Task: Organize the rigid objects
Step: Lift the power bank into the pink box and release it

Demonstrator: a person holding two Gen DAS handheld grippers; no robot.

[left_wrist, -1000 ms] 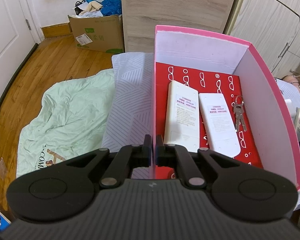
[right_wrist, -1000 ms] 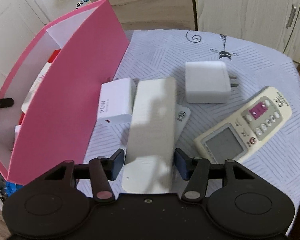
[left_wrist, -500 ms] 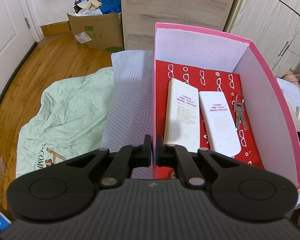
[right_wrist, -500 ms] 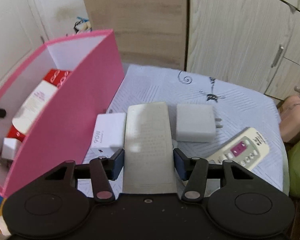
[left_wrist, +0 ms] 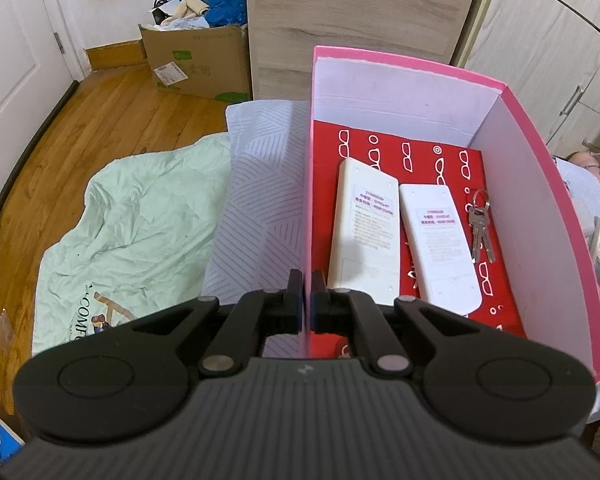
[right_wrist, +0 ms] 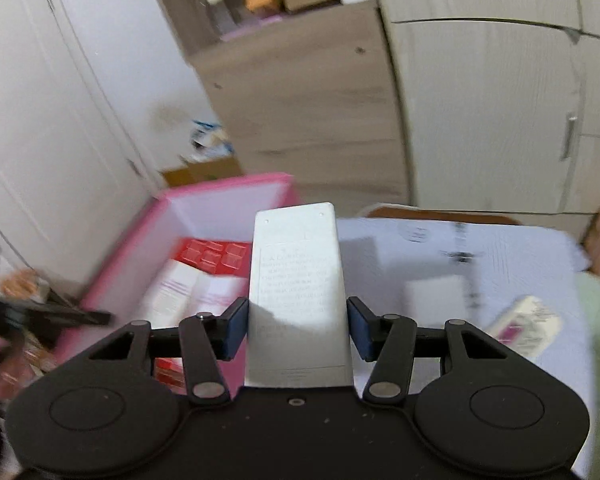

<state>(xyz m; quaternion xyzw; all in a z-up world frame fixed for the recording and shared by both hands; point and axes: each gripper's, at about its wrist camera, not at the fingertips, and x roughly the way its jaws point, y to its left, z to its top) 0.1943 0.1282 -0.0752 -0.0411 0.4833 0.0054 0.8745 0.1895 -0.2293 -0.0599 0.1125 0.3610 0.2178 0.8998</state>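
Pinching the white remote [right_wrist: 298, 280] across its long edges, the right gripper [right_wrist: 296, 330] carries it just beside the pink box [left_wrist: 540, 216]; stiff, light, smooth plastic, likely slippery. The left gripper [left_wrist: 306, 300] clamps the box's wall

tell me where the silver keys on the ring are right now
In the left wrist view, the silver keys lie on the pink box's red floor, right of two white remotes, near its right wall.

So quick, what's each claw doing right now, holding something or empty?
Left claw: closed, pinching the left wall of the pink box.
Right claw: closed on a white remote, held up in the air.
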